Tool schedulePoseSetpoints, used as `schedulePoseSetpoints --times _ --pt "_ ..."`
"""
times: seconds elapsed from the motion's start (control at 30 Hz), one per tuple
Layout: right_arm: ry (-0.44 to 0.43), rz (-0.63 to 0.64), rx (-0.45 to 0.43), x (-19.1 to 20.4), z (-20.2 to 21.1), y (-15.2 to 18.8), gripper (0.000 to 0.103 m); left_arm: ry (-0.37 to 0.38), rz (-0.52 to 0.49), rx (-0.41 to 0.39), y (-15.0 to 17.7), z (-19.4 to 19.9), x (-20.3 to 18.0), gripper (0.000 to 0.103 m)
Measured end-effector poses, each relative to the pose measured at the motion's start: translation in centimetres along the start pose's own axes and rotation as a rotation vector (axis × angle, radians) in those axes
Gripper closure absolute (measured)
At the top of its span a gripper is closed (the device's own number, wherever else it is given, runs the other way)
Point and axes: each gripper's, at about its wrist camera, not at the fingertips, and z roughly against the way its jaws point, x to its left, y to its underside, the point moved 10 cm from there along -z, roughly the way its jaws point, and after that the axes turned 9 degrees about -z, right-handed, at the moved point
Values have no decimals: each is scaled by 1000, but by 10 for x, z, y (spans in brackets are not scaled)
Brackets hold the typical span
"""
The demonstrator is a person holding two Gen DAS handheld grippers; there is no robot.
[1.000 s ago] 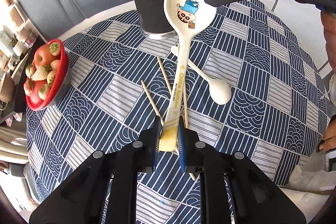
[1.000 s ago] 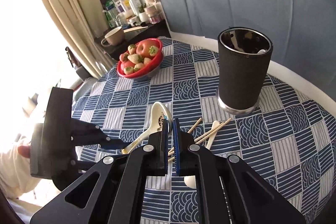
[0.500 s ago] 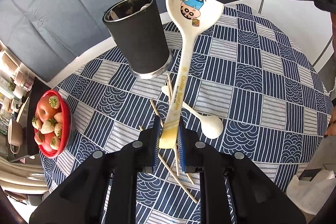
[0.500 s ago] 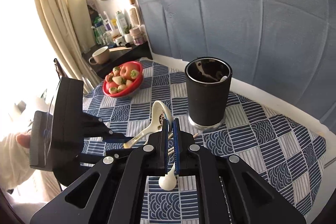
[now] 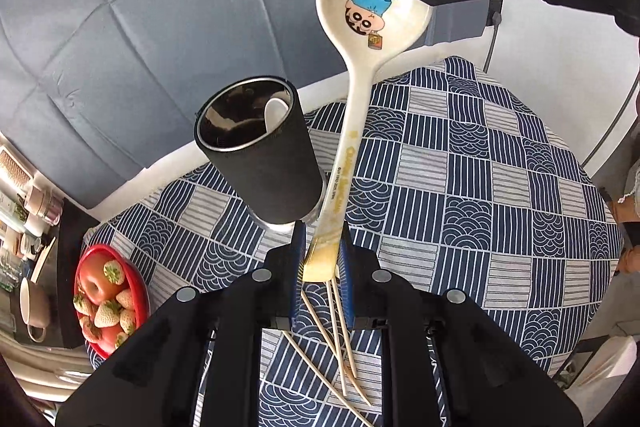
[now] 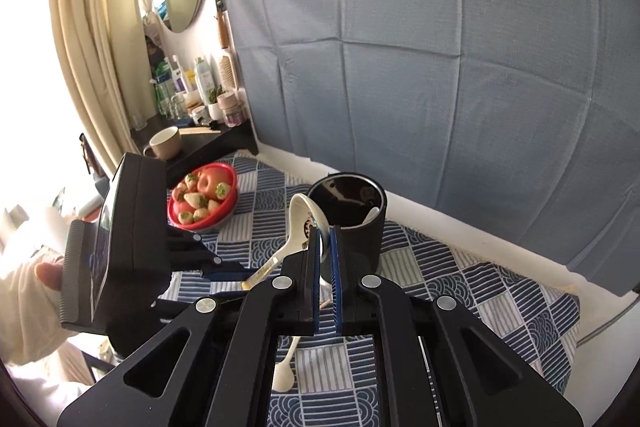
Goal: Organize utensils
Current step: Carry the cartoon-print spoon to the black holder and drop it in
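lifted since before, my left fingers [image 5: 322,259] grasp the cartoon spoon [image 5: 370,15] beside the black holder [image 5: 260,155]; right fingers [image 6: 326,259] clenched, empty.

The cartoon-printed spoon [image 5: 362,75] is clamped by its handle in the left gripper [image 5: 322,259], just right of the black holder [image 5: 260,155].

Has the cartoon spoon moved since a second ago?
Yes. The cartoon spoon, held in the left tongs, has risen off the tablecloth toward the black holder.

black claws [image 5: 322,267], blue pads, cream sleeve [image 6: 28,307]
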Motion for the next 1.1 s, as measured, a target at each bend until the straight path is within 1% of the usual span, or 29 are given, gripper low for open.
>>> schedulePoseSetpoints --times 0.13,0.33,0.47,0.53,0.7,0.87,0.97,1.0,1.07,1.1 --pt "42 -22 -35 2 1 -18 98 28 -30 -30 -14 3 17 87" --pt "106 -42 -56 13 -10 -38 98 63 -62 -55 -24 -2 42 86" --pt "143 -58 -69 17 -17 -45 98 87 -73 -77 -28 -9 58 86" --pt "165 -64 -70 16 -22 -50 98 86 -77 -94 -32 -12 66 85" --pt "223 -76 -93 15 -28 -63 97 132 -64 -138 -47 -22 79 85" --pt "282 -50 -69 19 -36 -69 97 174 -64 -151 -58 -36 78 85" --pt "299 -46 -48 19 -43 -70 97 204 -44 -151 -60 -45 78 85" --pt "301 -49 -40 18 -46 -69 97 201 -38 -151 -60 -49 79 85" --pt "291 -57 -30 15 -52 -69 95 219 -28 -143 -59 -54 80 84" --pt "297 -65 -30 12 -54 -69 95 236 -22 -141 -58 -56 80 77"
